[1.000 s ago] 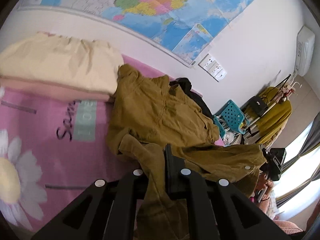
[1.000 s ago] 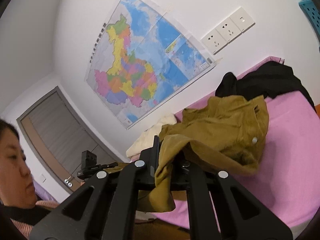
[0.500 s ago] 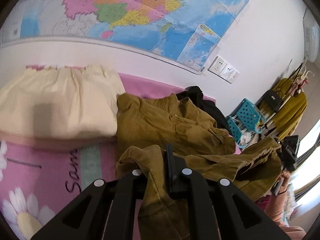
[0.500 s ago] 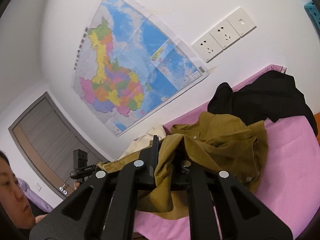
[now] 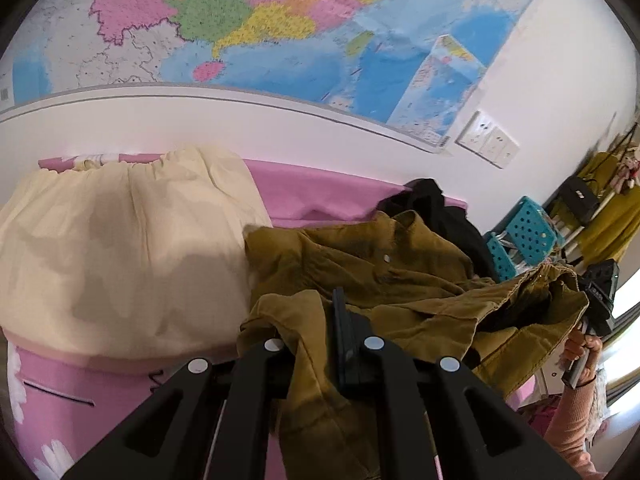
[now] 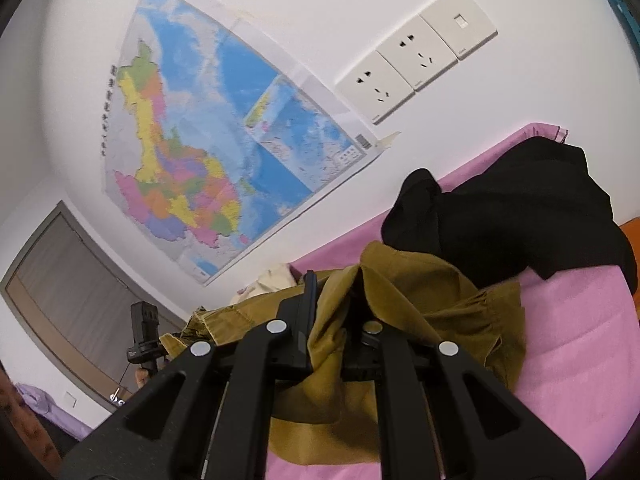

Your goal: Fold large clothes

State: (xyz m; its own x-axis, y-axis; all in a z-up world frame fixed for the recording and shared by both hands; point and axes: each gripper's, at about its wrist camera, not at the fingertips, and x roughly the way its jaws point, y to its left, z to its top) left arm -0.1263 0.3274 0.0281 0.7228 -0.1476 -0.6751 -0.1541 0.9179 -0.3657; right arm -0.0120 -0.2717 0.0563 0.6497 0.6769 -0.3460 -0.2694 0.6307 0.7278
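An olive-brown corduroy jacket [image 5: 372, 276] lies bunched on the pink bed sheet [image 5: 320, 196]; it also shows in the right wrist view [image 6: 432, 300]. My left gripper [image 5: 320, 340] is shut on a fold of the jacket's near edge, and cloth hangs down between its fingers. My right gripper [image 6: 336, 312] is shut on another part of the same jacket, held above the pink sheet [image 6: 580, 344]. The right gripper also shows at the far right of the left wrist view [image 5: 600, 292], with the jacket edge stretched to it.
A cream folded blanket [image 5: 120, 240] lies left of the jacket. A black garment [image 6: 520, 208] lies behind it by the wall. A map [image 5: 280, 20] and sockets [image 6: 416, 56] are on the wall. Teal baskets [image 5: 524, 236] and hanging clothes stand at the right.
Both grippers have moved toward the wall with the jacket held. The jacket is drawn further up the bed, close to the black garment and the cream blanket.
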